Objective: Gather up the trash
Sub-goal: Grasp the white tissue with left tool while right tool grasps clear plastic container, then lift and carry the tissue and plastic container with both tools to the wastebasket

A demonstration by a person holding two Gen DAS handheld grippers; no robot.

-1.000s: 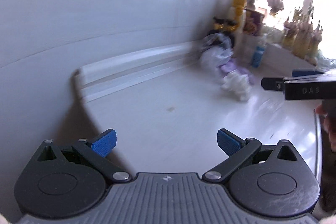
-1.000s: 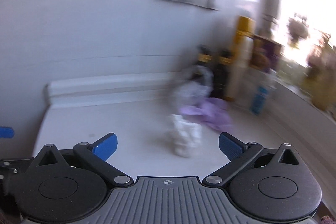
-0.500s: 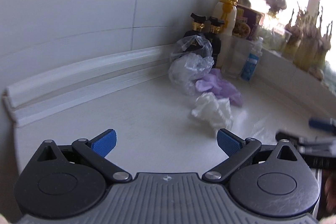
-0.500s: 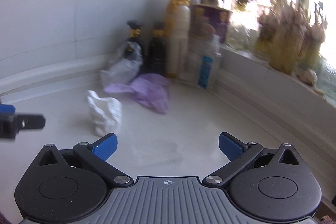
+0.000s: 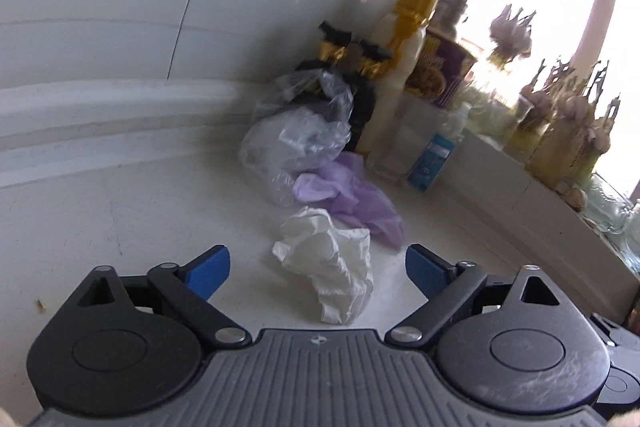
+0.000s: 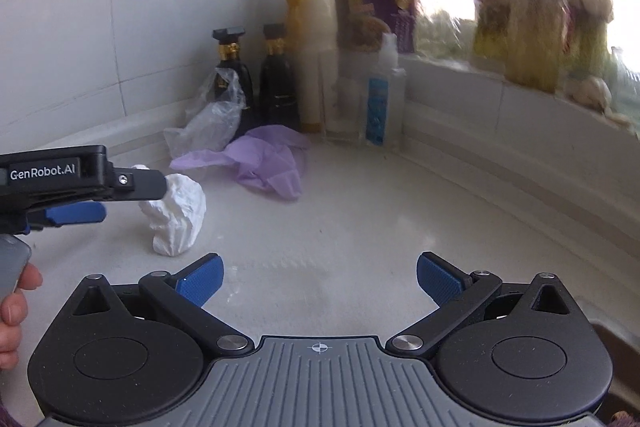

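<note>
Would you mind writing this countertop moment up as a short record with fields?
surface: white counter
trash: white wad; purple glove; clear bag
left gripper: open, jaws just been closing, wad between the fingers, not yet pinched
right gripper: open, nothing between the fingers
backdrop: dark bottles and a gold-capped bottle in the corner
next, probably: left closes on wad

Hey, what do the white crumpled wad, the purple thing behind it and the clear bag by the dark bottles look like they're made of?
White wad: probably tissue or thin paper, matte with sharp soft creases. Purple piece: looks like thin plastic film or a disposable glove, limp, smooth, slightly translucent; hard to tell which. Clear bag: thin glossy plastic, see-through, with shiny wrinkles.
</note>
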